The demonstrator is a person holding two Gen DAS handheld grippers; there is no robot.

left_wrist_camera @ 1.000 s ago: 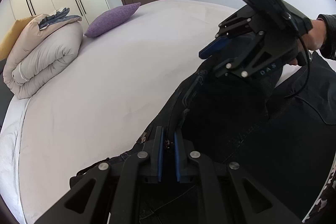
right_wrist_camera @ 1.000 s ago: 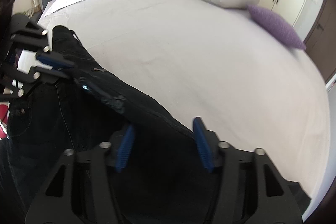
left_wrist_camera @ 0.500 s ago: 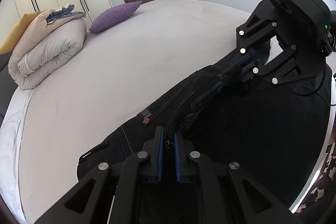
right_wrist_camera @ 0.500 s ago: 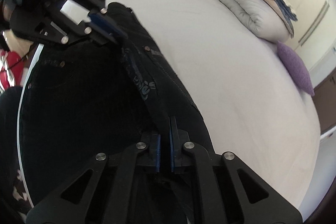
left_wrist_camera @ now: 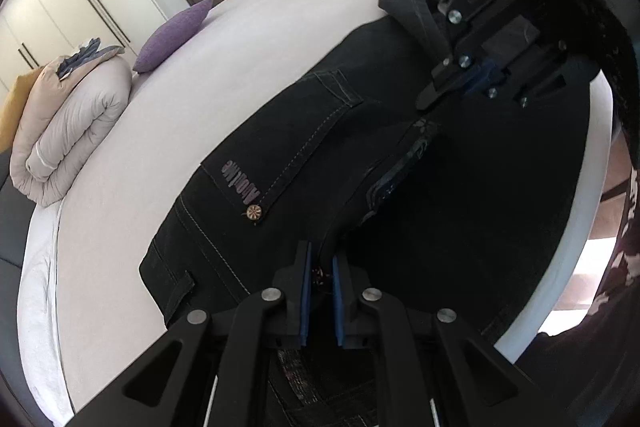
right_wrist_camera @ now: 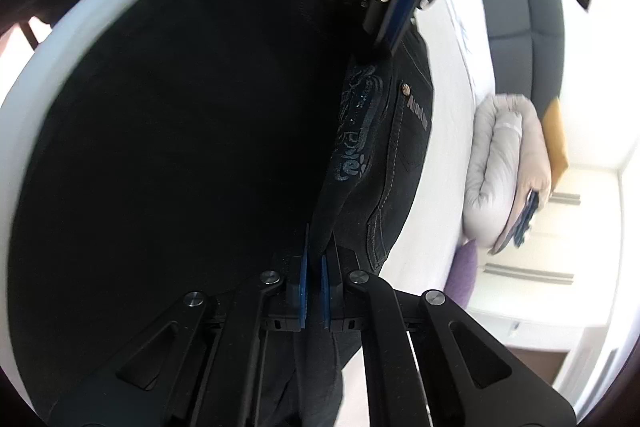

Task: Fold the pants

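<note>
Left wrist view: both tongs (left_wrist_camera: 319, 269) (right_wrist_camera: 313, 259) pinch black pants (left_wrist_camera: 280, 147) whose purple pocket lettering (left_wrist_camera: 240, 182) is too distorted to read.

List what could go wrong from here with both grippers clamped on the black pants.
1. The left gripper and right gripper pinch only a thin edge of the black pants; it may slip out mid-fold.
2. The pants lie near the bed's edge; a pull that way could drag them off.
</note>
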